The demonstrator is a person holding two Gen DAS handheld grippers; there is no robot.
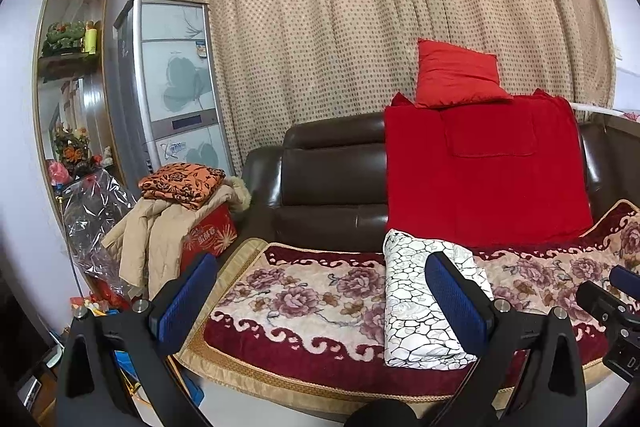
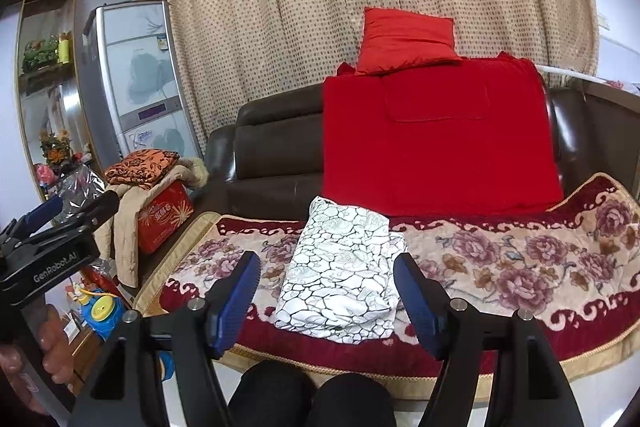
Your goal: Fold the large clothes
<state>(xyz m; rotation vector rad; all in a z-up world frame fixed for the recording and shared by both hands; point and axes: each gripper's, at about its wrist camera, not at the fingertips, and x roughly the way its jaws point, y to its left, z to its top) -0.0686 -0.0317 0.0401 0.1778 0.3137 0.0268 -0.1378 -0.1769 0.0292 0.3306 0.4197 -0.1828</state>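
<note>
While both sit apart & empty, 2 claws: left claw [image 1: 320, 291], right claw [image 2: 326, 291], 1 folded white cloth [image 2: 340, 279].

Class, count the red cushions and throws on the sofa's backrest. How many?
2: a pillow atop the backrest, and a throw draped down it. More may be hidden behind.

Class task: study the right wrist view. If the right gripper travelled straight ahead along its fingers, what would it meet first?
Probably the folded white patterned cloth on the floral sofa cover: it lies directly ahead of the open right gripper, between its fingers. Depth is uncertain.
</note>
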